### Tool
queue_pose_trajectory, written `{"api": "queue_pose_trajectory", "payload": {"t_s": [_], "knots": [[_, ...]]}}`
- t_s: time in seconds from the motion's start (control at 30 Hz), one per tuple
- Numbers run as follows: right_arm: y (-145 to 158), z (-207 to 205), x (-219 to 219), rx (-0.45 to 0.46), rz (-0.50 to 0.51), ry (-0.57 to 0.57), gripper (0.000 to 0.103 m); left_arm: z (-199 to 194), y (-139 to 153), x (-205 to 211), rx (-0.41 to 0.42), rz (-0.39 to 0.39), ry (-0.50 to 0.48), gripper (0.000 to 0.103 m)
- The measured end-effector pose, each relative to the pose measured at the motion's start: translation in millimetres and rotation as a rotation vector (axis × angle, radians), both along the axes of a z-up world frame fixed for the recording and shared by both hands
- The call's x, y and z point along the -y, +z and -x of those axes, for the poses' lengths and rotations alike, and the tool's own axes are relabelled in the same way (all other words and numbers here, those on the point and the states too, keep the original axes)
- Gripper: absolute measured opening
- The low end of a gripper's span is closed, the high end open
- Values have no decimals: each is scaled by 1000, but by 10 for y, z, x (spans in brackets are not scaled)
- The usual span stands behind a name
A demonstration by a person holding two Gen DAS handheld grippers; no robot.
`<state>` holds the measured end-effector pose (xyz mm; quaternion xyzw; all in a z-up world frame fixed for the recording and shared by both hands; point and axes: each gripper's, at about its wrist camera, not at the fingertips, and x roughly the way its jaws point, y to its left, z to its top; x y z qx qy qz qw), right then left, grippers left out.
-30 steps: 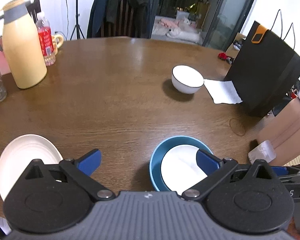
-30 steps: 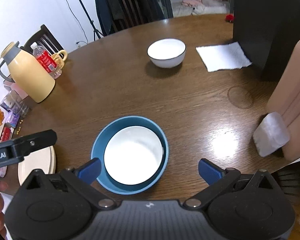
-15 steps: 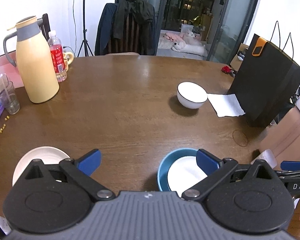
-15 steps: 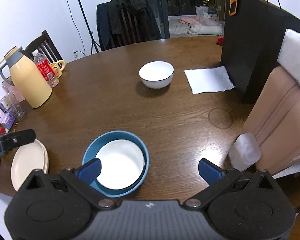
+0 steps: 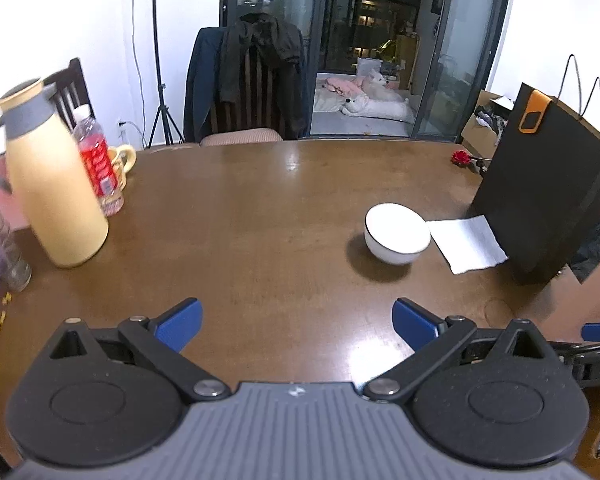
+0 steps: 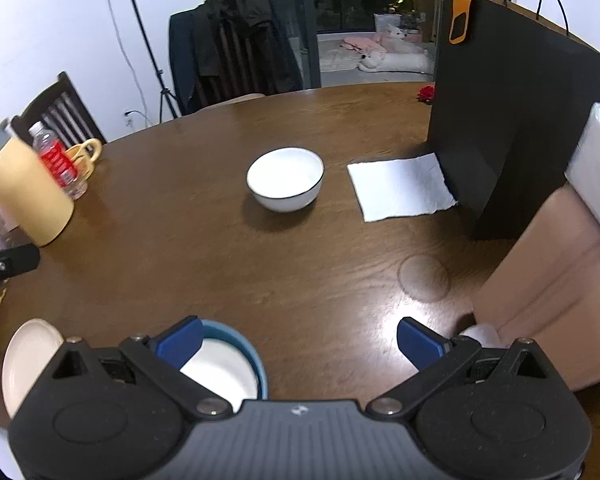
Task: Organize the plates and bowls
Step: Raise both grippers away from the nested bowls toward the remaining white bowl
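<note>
Napkin (image 6: 400,188) lies between white bowl (image 6: 285,179) and black bag (image 6: 512,120).

Around you on the brown table (image 5: 260,240): clutter only.
A yellow thermos (image 5: 48,184) stands left, touching a red-labelled bottle (image 5: 100,160) beside a yellow mug (image 6: 85,156). A white napkin (image 6: 400,189) lies against the black paper bag (image 6: 512,128).

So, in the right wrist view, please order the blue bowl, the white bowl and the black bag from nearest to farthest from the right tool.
From the right tool:
1. Blue bowl, beside its left finger.
2. White bowl, mid-table.
3. Black bag, far right.
</note>
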<state>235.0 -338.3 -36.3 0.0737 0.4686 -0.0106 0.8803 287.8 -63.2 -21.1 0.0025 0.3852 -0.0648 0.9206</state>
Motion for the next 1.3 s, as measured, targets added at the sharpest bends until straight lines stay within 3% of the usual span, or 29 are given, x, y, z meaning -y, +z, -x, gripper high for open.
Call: {"api": "queue_pose_trajectory", "payload": {"t_s": [0.47,0.83,1.3], "knots": [[-243,-946,295,-55,1,-70,103,-1095,-132,387,-10,-64,-115,103],[-554,-1597,411,-99,-15,-126,103,-1903,-534,661,-103,-76,-159,103],[-931,-2318,474,-120,-28,-185,102,-2600,-1094,992,-228,-69,-177,102]]}}
